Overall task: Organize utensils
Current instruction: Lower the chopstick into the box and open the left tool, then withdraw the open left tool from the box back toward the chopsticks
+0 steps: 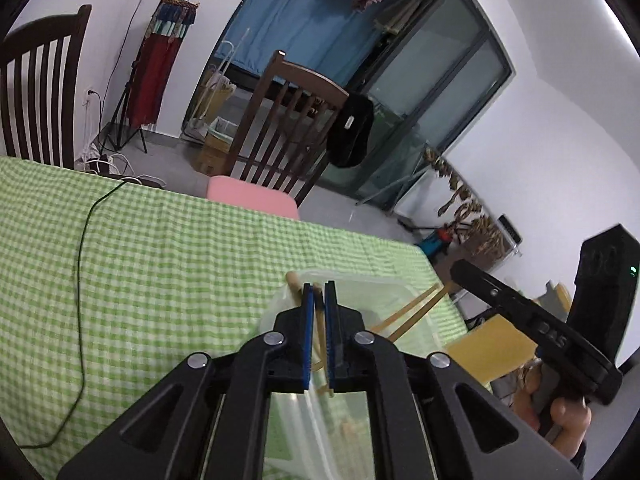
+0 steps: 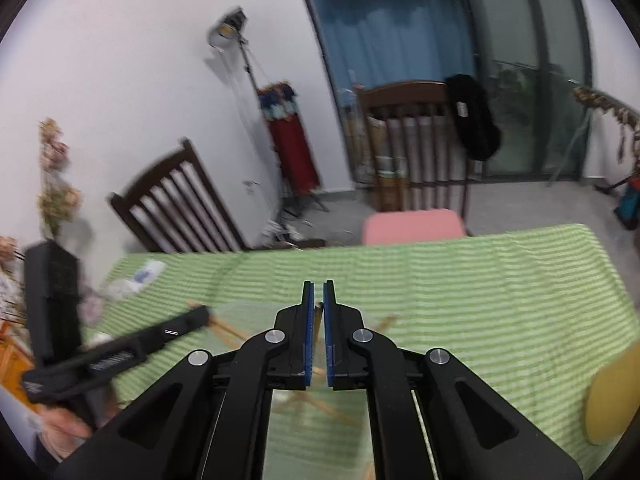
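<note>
Over the green checked surface, wooden chopsticks lie in a clear plastic container. Both the left gripper and right gripper pinch one chopstick each. Light, stiff and slim, they likely roll; grasp mid-shaft.

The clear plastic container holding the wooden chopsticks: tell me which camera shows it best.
The left wrist view. There the clear plastic container sits sharp on the green checked tablecloth, its rim and far corner outlined, wooden chopsticks leaning over its edge. The right wrist view is motion-blurred: the container is only a faint translucent patch, largely hidden behind the gripper.
</note>
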{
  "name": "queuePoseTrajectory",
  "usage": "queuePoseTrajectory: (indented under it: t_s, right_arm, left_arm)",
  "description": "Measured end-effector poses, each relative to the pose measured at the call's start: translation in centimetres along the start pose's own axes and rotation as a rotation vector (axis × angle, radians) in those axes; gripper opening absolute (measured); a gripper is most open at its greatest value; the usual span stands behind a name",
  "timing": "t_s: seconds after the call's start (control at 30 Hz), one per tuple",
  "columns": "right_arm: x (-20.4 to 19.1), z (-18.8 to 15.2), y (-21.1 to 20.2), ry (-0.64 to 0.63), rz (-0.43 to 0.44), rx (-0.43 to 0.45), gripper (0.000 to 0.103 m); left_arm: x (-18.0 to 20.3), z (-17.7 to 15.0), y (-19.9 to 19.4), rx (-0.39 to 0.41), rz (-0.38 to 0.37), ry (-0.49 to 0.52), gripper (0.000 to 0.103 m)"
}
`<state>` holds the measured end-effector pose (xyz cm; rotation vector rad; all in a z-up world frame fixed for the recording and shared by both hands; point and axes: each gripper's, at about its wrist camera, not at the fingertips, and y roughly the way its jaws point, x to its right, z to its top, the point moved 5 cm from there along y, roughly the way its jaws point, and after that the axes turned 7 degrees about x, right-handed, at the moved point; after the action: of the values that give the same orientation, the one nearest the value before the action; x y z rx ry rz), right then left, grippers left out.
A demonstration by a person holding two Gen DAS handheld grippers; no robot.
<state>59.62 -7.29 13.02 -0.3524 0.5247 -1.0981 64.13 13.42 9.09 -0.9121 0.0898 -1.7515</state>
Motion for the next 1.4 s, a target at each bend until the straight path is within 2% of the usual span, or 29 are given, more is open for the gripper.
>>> queuePoseTrajectory:
  t_s: [0.1, 0.2, 0.23, 0.27, 0.3, 0.33, 0.37, 0.5, 0.57, 0.73, 0.8, 0.87, 0.93, 1.03, 1.1, 1.17, 1.4]
  right_arm:
    - [1.5, -1.3, 0.8, 0.007, -0.052, -0.068, 0.007]
    - [1.7, -2.2, 0.9, -0.037, -0.097, -0.08, 0.008]
    - [1.6, -2.3, 0.7, -0.059, -0.107, -0.071, 0.009]
    - [1.6, -2.4, 0.6, -0.077, -0.122, -0.067, 0.019]
    - [1.4, -2.4, 0.2, -0.098, -0.139, -0.063, 0.029]
    - [1.3, -2.3, -0.3, -0.111, -0.145, -0.056, 0.054]
    - [1.1, -2.1, -1.0, -0.125, -0.153, -0.041, 0.063]
    - [0.8, -1.1, -3.7, -0.187, -0.188, 0.002, 0.063]
    - [0.9, -0.5, -5.4, -0.199, -0.193, 0.017, 0.068]
    - [2.0, 0.3, -9.7, -0.205, -0.22, 0.064, 0.072]
    - [2.7, 0.1, -11.5, -0.197, -0.226, 0.074, 0.074]
    - [3.3, -0.5, -13.3, -0.209, -0.242, 0.083, 0.077]
    - [3.4, -1.2, -14.7, -0.225, -0.247, 0.09, 0.081]
    - [3.8, -2.4, -16.9, -0.243, -0.259, 0.108, 0.084]
    - [4.0, -3.1, -18.5, -0.247, -0.27, 0.129, 0.085]
    - [4.0, -3.7, -19.6, -0.25, -0.271, 0.147, 0.085]
    - [3.1, -5.7, -21.6, -0.275, -0.256, 0.18, 0.086]
  left_arm:
    - [0.2, -0.3, -0.4, -0.013, 0.01, 0.06, 0.004]
    - [0.5, -0.5, -0.5, -0.014, 0.068, 0.133, 0.006]
    - [0.5, -0.5, -0.4, -0.023, 0.102, 0.144, 0.012]
    - [0.7, -0.5, -0.6, -0.031, 0.118, 0.154, 0.016]
    - [1.1, -0.5, -1.0, -0.026, 0.1, 0.158, 0.017]
    - [1.5, -0.3, -1.3, -0.017, 0.088, 0.164, 0.019]
    - [2.0, -0.2, -1.9, -0.003, 0.086, 0.174, 0.02]
    - [3.9, 0.1, -4.9, 0.029, 0.067, 0.227, 0.022]
    - [4.8, 0.3, -6.7, 0.057, 0.065, 0.249, 0.029]
    - [6.9, 0.3, -11.9, 0.115, 0.085, 0.325, 0.036]
    - [7.4, -0.4, -14.2, 0.135, 0.114, 0.383, 0.043]
    - [7.6, -1.2, -16.5, 0.176, 0.17, 0.437, 0.058]
    - [7.7, -2.1, -18.7, 0.217, 0.194, 0.464, 0.063]
    - [7.5, -3.6, -21.5, 0.247, 0.206, 0.473, 0.077]
    - [7.4, -4.3, -23.2, 0.255, 0.213, 0.483, 0.079]
    - [7.4, -5.2, -24.8, 0.272, 0.238, 0.502, 0.087]
    - [8.1, -8.7, -28.8, 0.311, 0.244, 0.516, 0.092]
